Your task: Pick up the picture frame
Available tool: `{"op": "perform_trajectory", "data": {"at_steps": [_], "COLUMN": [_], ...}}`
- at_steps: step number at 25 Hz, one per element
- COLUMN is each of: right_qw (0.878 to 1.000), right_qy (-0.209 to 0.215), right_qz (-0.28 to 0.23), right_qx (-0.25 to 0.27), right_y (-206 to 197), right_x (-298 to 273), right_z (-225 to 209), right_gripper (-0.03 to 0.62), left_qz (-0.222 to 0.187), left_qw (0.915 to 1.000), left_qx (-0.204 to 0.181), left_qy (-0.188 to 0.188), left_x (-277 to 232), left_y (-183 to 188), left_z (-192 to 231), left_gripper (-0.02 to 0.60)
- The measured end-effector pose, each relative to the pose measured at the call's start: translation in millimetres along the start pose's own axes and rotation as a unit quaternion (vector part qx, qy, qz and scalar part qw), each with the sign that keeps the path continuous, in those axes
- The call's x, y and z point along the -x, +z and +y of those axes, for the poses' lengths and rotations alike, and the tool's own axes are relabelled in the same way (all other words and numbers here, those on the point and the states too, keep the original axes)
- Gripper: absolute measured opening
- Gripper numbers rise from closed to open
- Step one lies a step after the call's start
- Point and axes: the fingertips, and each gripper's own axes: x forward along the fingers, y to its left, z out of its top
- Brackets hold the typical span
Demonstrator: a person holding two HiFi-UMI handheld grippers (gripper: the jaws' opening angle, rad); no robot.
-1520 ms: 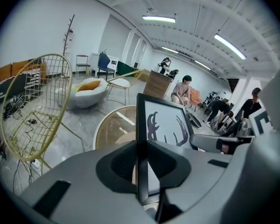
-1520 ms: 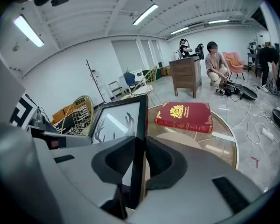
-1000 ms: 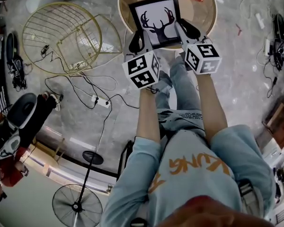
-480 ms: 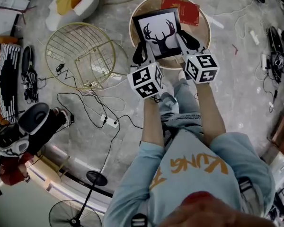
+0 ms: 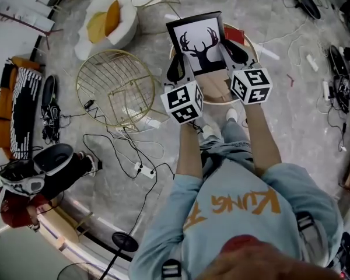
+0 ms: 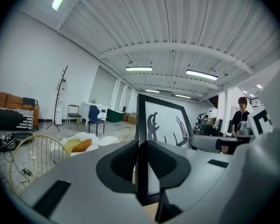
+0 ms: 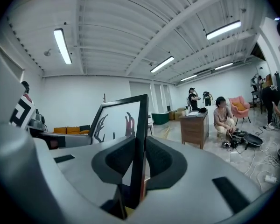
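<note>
Black-padded jaws of the left claw (image 6: 141, 160) are clenched on the left edge of the picture frame (image 6: 167, 124), the thin black moulding pinched between both pads. Right claw (image 7: 137, 160) is likewise clenched on the opposite edge of the picture frame (image 7: 115, 120); both gripper views show the pads pressed flat against the moulding.

Head view confirms: left claw (image 5: 178, 69) and right claw (image 5: 236, 51) hold the picture frame (image 5: 199, 42) between them, one claw per side, marker cubes nearest the person. Frame shows a black antler silhouette on white. It stands tilted toward upright, with the open room visible behind it in both gripper views.

Beneath the frame lies a round wooden counter (image 5: 216, 91), with a red flat item (image 5: 235, 35) on its far side. Left of the counter stands a gold wire basket (image 5: 114, 89); beyond it, a white chair (image 5: 99, 42) with a yellow cushion (image 5: 108, 21). Cables and a power strip (image 5: 143, 169) trail across the floor.
</note>
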Motion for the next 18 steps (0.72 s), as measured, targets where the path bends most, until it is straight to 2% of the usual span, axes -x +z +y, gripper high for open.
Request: {"op": "perform_trajectory", "data": {"at_steps": [10,18], "right_qw": [0.996,0.992], "right_qy": [0.001,-0.007], "right_qz": [-0.086,-0.126], "right_qx": [0.023,0.033], "right_y": [81.4,117.0], "right_x": [24.4,40.8], "right_z": [-21.1,-24.4], "right_gripper": [0.067,0.067], "left_qz": [-0.079,-0.117], "left_qw": [0.9952,0.9897], "left_qx": [-0.052,-0.071], "left_qy": [-0.024,-0.044], "left_x": [1.6,10.8], "left_y": [77.7,113.0], "left_z": [-45.9,-64.7], "left_gripper": [0.078,0.078]}}
